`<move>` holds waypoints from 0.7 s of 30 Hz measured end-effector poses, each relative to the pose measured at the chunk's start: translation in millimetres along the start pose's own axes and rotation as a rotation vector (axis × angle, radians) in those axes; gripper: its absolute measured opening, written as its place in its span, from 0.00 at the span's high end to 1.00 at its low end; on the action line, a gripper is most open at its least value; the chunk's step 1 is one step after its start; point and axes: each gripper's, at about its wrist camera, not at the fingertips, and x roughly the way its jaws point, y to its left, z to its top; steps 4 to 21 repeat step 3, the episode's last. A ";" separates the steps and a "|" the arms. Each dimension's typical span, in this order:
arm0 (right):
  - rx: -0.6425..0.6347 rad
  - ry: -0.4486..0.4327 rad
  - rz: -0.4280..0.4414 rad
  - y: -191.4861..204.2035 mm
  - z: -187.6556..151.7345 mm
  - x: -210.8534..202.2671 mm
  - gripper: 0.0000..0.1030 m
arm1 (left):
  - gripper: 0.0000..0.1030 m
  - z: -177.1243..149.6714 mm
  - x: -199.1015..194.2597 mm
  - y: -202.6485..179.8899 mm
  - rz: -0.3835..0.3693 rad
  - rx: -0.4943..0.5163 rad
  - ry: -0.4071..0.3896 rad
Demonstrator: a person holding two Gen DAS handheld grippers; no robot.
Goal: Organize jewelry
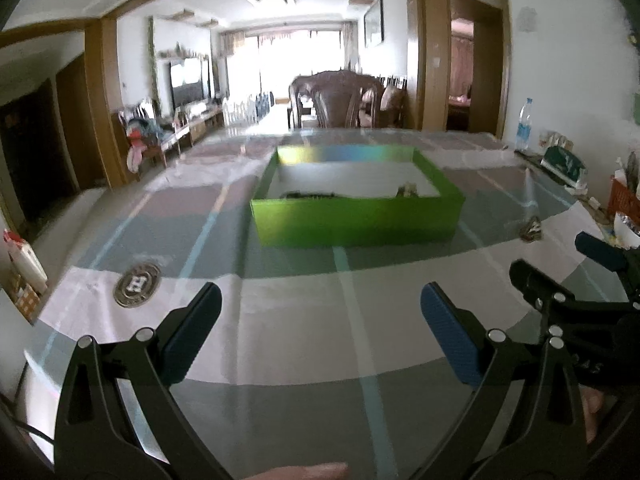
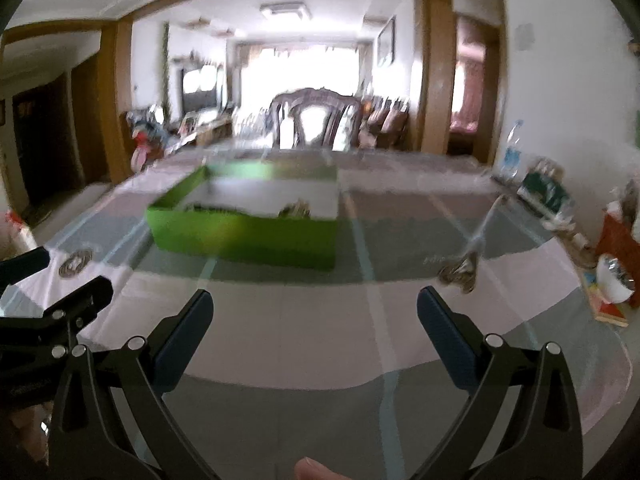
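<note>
A green open box (image 1: 356, 220) stands on the glass-topped table; a dark chain (image 1: 308, 195) and a small pale piece (image 1: 408, 191) lie inside. The box also shows in the right wrist view (image 2: 244, 236). A jewelry piece (image 1: 532, 230) lies on the table right of the box; it appears blurred in the right wrist view (image 2: 460, 272), just beyond the right finger. My left gripper (image 1: 320, 300) is open and empty, short of the box. My right gripper (image 2: 314, 306) is open and empty. The right gripper's fingers (image 1: 536, 280) show at the right edge of the left wrist view.
A round dark medallion (image 1: 136, 284) lies on the table at the left, also in the right wrist view (image 2: 76, 262). A water bottle (image 1: 525, 124), a green packet (image 1: 564, 164), a red basket (image 1: 624, 200) and a white bowl (image 2: 616, 280) stand along the right edge. A wooden chair (image 1: 340, 100) stands behind the table.
</note>
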 end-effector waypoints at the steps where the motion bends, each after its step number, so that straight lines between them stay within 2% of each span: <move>1: -0.005 0.033 -0.006 -3.1 0.5 14.6 0.03 | 0.04 0.9 14.2 2.5 0.003 -0.004 0.029; 3: -0.013 0.119 -0.004 -9.4 2.5 51.3 0.03 | 0.04 2.3 46.0 6.7 -0.013 -0.001 0.099; 21: -0.013 0.119 -0.004 -9.4 2.5 51.3 0.03 | 0.04 2.3 46.0 6.7 -0.013 -0.001 0.099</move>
